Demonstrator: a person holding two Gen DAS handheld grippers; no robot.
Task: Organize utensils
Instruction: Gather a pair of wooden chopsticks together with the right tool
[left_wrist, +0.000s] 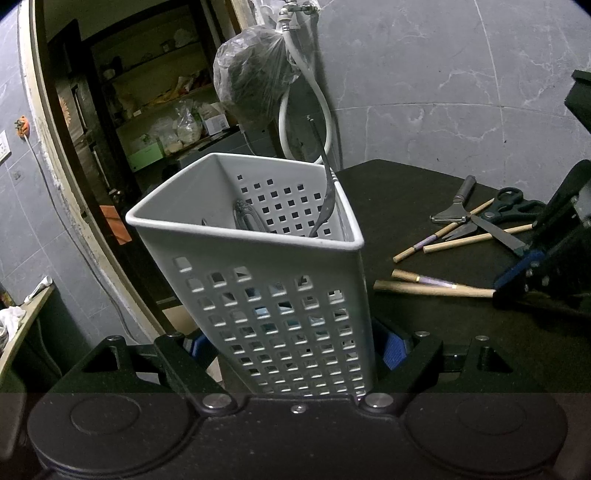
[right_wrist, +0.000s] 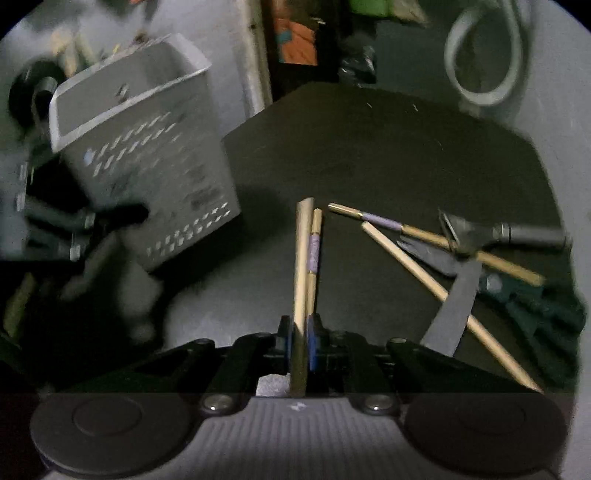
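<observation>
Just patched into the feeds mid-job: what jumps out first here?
The white perforated basket fills the left view, clamped between the left tongs, with a fork standing inside. In the right view, the right tongs are shut on a pair of wooden chopsticks. More chopsticks, scissors and a peeler lie scattered on the dark table.

Dim on both my feeds; left sharp, right motion-blurred, basket (right_wrist: 147, 147) smeared, fisheye bending edges, dark counter (left_wrist: 424, 206).
</observation>
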